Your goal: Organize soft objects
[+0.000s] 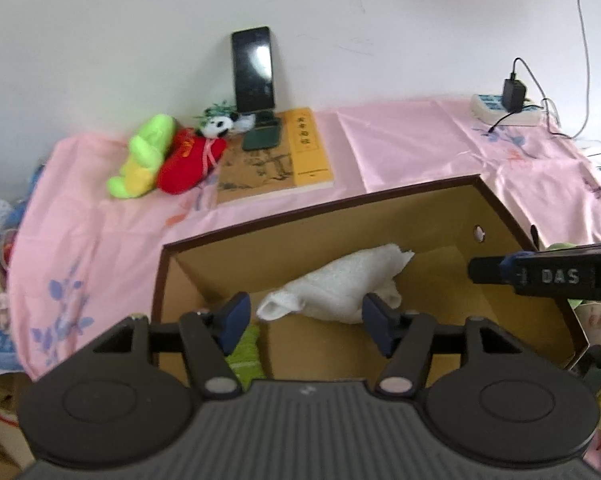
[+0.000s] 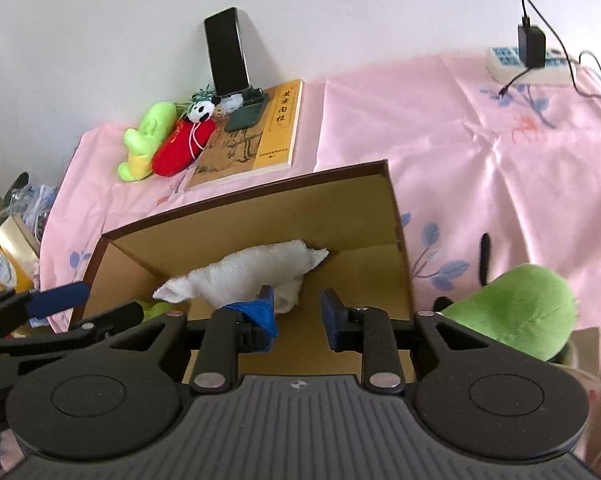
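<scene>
Hovering over the box (image 1: 380, 216), we hold both grippers, left (image 1: 304, 320) and right (image 2: 298, 312), parted and empty; the towel (image 1: 340, 284) lies inside at frame centre, apparently released.

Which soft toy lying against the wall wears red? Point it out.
The panda plush: a black-and-white head on a red body with a pink cord, lying between the lime-green plush and the book. Its neighbour is all green and yellow.
</scene>
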Tool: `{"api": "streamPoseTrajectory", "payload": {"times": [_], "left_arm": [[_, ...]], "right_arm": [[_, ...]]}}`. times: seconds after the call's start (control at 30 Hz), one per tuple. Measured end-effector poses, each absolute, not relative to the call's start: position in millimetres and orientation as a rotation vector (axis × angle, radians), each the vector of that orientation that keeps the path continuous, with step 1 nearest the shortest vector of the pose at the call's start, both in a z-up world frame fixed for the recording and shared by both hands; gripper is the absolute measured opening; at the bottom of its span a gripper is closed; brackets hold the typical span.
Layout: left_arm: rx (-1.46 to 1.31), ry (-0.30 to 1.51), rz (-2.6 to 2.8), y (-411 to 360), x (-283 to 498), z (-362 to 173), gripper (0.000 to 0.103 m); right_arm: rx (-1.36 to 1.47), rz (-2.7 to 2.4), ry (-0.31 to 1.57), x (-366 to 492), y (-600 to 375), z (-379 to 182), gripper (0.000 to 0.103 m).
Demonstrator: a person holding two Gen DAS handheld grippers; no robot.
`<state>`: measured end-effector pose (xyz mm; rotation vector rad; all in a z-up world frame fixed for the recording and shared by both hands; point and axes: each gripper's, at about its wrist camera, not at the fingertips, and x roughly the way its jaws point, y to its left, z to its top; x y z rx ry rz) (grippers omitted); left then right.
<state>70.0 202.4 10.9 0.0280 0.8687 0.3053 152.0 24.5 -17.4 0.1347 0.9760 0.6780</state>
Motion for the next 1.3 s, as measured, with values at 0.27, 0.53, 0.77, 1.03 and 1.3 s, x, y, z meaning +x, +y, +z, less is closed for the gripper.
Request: {"api": "streamPoseTrajectory", "payload": {"times": [0.27, 0.53, 0.77, 1.03, 1.3], "left_arm": [[0.062, 0.84, 0.391, 159.4, 56.5, 23.5, 0.067], [0.057, 0.835, 0.444, 116.0, 45.4, 29.7, 0.068], [0.039, 0.83, 0.431, 77.6, 40.6, 31.2, 0.069], [0.014, 0.847, 0.316, 31.2, 42.1, 30.1, 0.07], [-0.03, 0.893, 0.152, -2.6, 45.4, 19.4, 0.071]], "right_arm": [[0.094, 0.722, 0.948, 135.9, -8.5, -7.2, 0.009], [0.114, 0.765, 0.943, 125.7, -49.6, -0.5, 0.009], [0.152, 0.801, 0.929, 119.1, -88.0, -0.7, 0.009], [0.183, 0.796, 0.901, 118.6, -141.2, -2.3, 0.009], [0.227, 0.73, 0.9, 126.0, -201.6, -15.9, 0.009]]}}
